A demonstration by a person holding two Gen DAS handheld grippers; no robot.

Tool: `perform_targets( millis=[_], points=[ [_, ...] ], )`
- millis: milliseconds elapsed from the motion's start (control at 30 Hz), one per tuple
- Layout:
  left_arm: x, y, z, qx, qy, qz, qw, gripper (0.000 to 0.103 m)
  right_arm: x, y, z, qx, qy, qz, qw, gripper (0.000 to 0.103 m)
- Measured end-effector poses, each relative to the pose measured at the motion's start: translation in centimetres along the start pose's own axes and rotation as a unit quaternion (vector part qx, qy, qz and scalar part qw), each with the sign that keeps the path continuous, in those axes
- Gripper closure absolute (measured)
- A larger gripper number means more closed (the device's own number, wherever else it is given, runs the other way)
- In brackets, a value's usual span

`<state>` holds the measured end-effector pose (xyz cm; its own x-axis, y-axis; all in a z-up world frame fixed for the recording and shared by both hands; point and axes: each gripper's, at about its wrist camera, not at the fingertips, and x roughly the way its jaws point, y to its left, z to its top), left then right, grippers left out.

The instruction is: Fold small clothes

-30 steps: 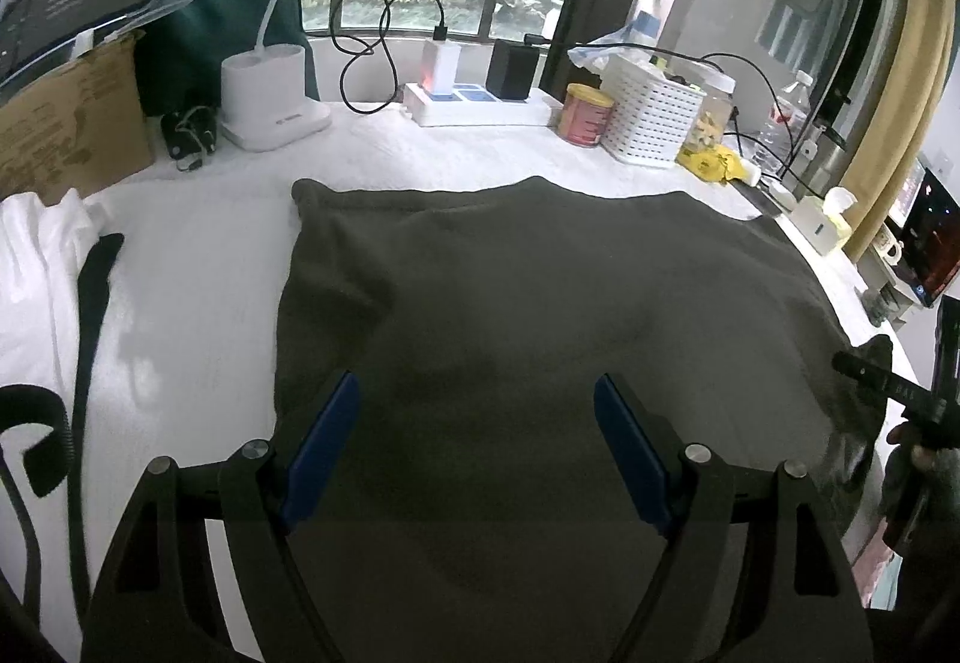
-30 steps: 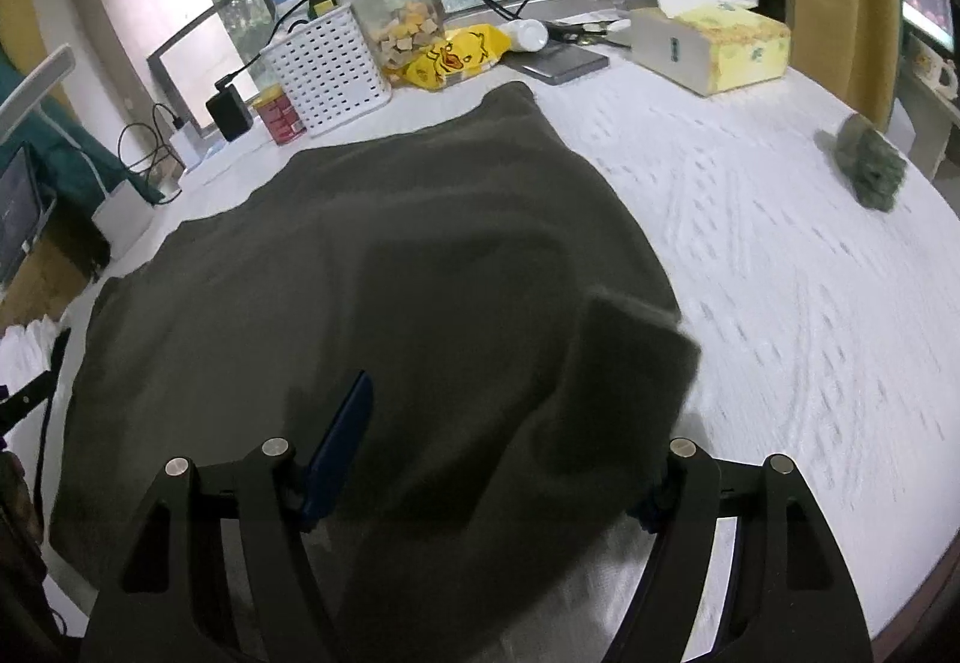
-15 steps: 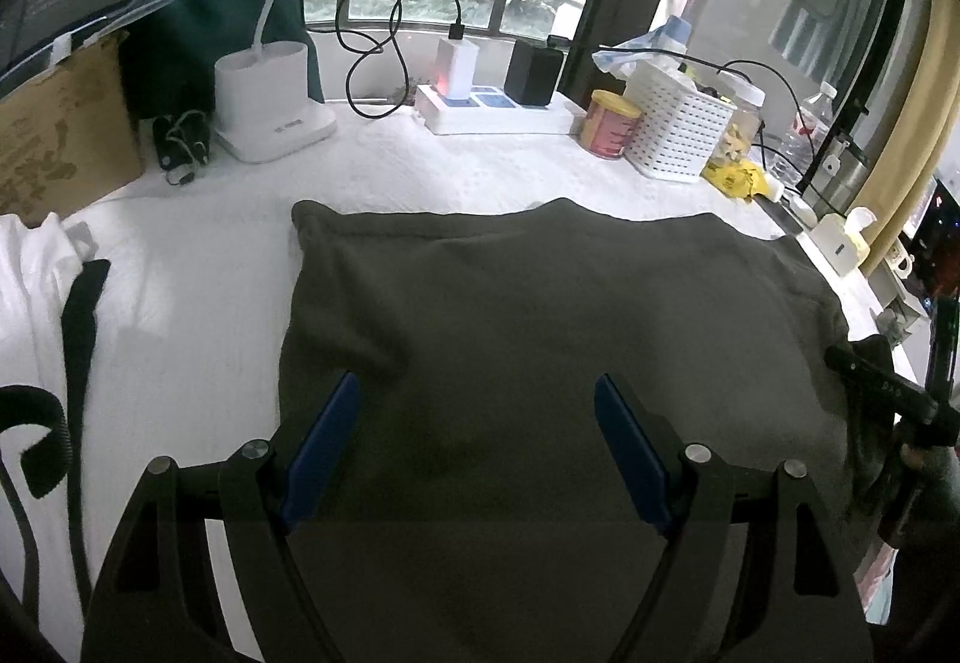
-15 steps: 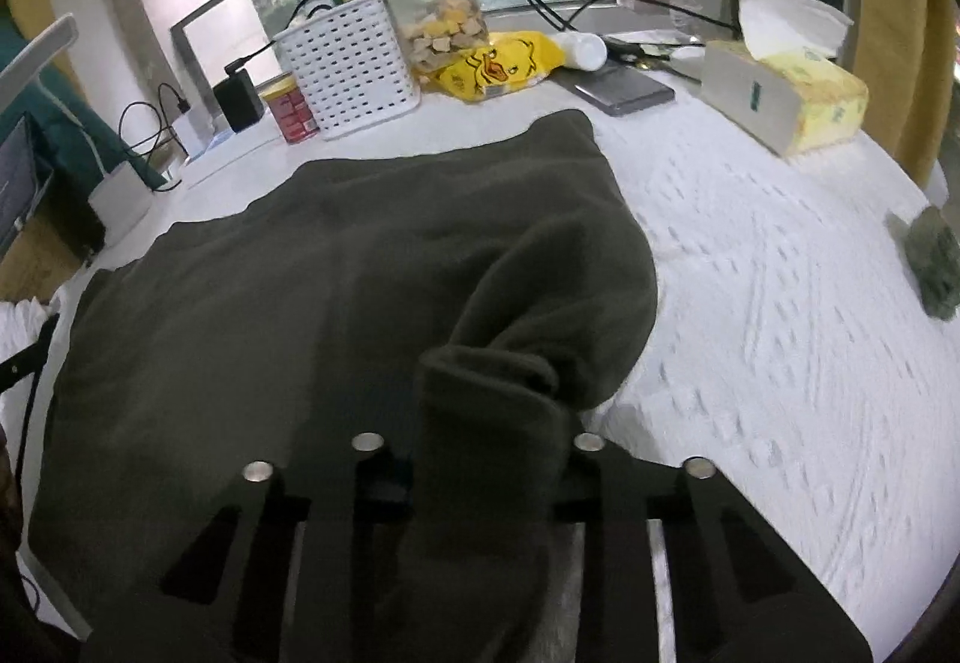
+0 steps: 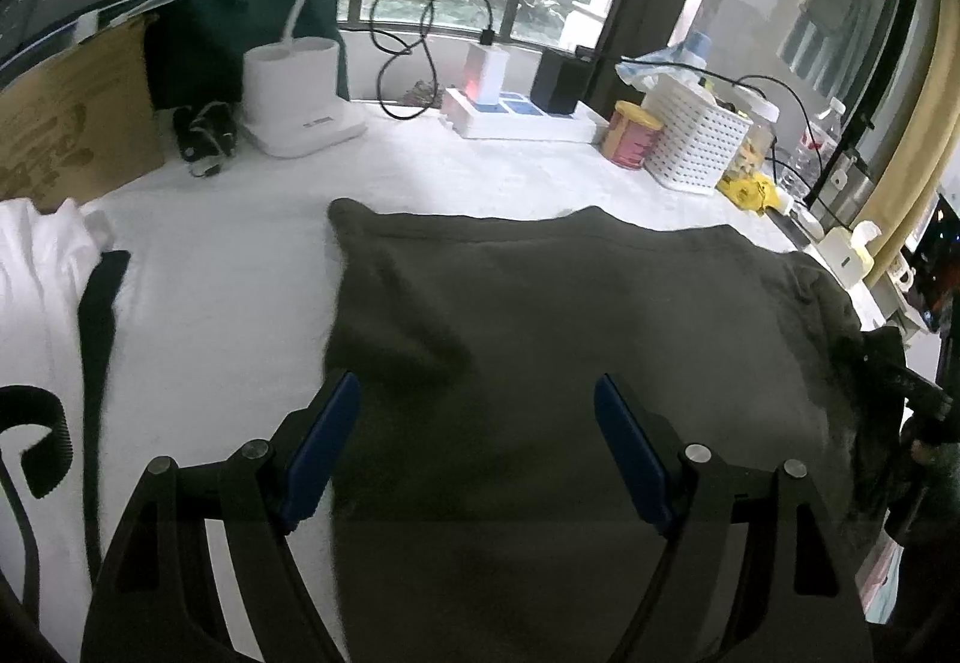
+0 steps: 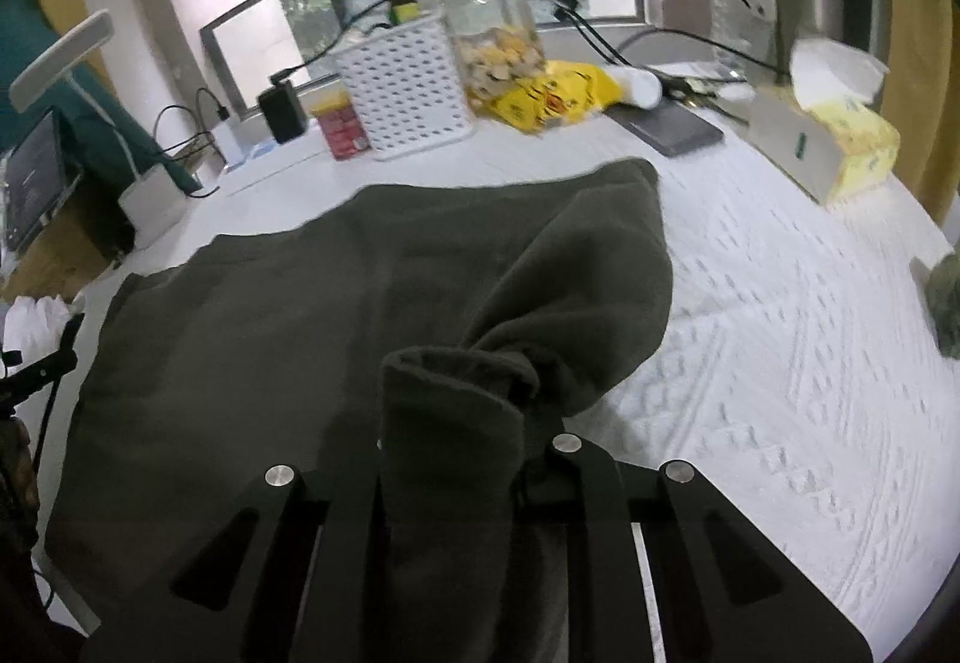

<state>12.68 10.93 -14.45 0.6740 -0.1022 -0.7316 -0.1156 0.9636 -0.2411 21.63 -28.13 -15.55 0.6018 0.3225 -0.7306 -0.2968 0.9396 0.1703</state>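
Our right gripper [image 6: 456,423] has just squeezed onto the green cloth's [image 5: 570,339] corner. Our left gripper [image 5: 477,441] is wide and empty. No fold yet.

Beyond me a white perforated basket [image 6: 408,87] stands by the window. Just to its left I see a red can [image 6: 342,126], to its right a clear jar of snacks [image 6: 495,42] and a yellow packet [image 6: 552,90]. Further right of it sits a tissue box [image 6: 822,141].
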Motion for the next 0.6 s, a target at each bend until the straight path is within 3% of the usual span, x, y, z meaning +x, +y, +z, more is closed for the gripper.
perform_targets(
  millis=[600],
  points=[
    [-3.1, 4.9, -1.7, -0.025, -0.029, 0.006, 0.9992, 0.023, 1.0, 11.3, 1.5, -0.087, -0.001, 0.056, 0.995, 0.087]
  ],
)
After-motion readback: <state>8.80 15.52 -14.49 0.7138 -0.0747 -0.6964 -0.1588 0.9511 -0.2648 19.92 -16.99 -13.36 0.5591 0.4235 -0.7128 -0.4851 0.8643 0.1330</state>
